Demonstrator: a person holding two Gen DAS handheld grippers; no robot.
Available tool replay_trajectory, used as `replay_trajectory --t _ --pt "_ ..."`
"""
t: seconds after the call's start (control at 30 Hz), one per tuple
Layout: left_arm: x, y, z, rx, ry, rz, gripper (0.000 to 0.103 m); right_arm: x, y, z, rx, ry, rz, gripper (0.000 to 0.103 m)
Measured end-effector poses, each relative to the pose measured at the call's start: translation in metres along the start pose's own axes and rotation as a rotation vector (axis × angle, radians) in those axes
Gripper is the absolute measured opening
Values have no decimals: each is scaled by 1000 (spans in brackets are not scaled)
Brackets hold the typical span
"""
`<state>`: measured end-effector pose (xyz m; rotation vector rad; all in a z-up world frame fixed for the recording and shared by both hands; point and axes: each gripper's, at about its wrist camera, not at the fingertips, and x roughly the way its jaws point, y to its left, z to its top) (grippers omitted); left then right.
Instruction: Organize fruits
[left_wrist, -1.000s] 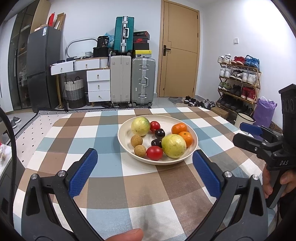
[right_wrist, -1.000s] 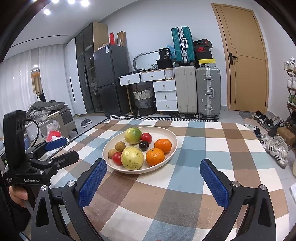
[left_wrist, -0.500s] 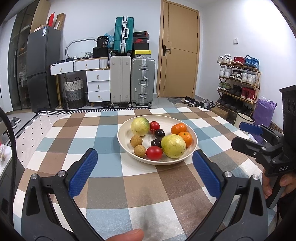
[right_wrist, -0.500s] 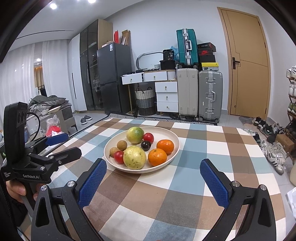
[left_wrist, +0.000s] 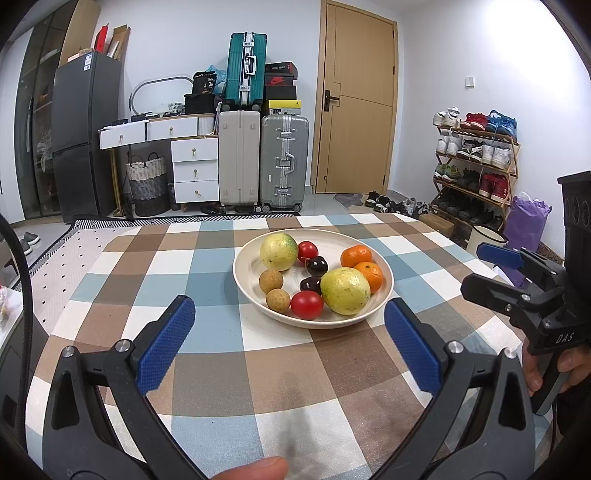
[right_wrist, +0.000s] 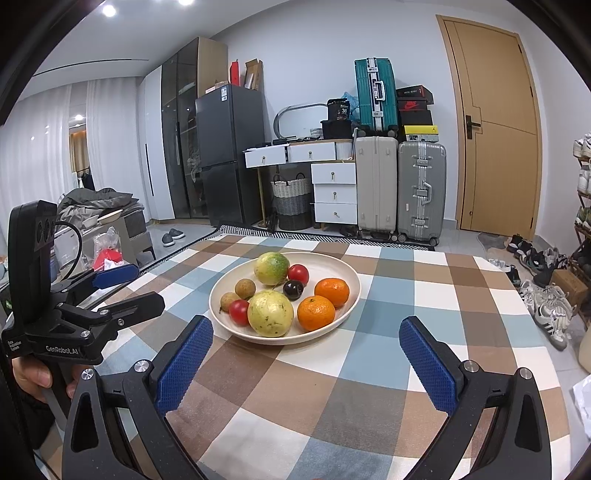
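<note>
A cream plate (left_wrist: 255, 295) (right_wrist: 349, 275) sits mid-table on the checked cloth. It holds two yellow-green fruits (left_wrist: 345, 290) (right_wrist: 270, 308), two oranges (left_wrist: 356, 256) (right_wrist: 331, 292), two red tomatoes (left_wrist: 306, 305) (right_wrist: 239, 311), two brown longans (left_wrist: 277, 299) (right_wrist: 245, 288) and dark plums (left_wrist: 317, 266) (right_wrist: 293, 289). My left gripper (left_wrist: 290, 343) stands open a little short of the plate's near rim, nothing between its pads. My right gripper (right_wrist: 304, 363) is open too, near the plate's front edge. Each view shows the other gripper at its side, hand-held.
The checked tablecloth (left_wrist: 207, 373) has bare room around the plate. Beyond the table stand suitcases (left_wrist: 282, 162), white drawers (left_wrist: 194, 166), a dark fridge (left_wrist: 83, 136) and a wooden door (left_wrist: 356, 110). A shoe rack (left_wrist: 474, 162) lines the right wall.
The right gripper's view has tilted up and edged closer to the plate. The left gripper has barely moved. Both stay open.
</note>
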<state>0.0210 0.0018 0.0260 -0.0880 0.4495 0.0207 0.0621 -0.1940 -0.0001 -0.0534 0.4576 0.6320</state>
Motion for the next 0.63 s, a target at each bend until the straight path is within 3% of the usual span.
replay_trajectory --t 0.63 --pt "1 -2 0 2 0 -2 102 1 3 0 -5 0 1 103"
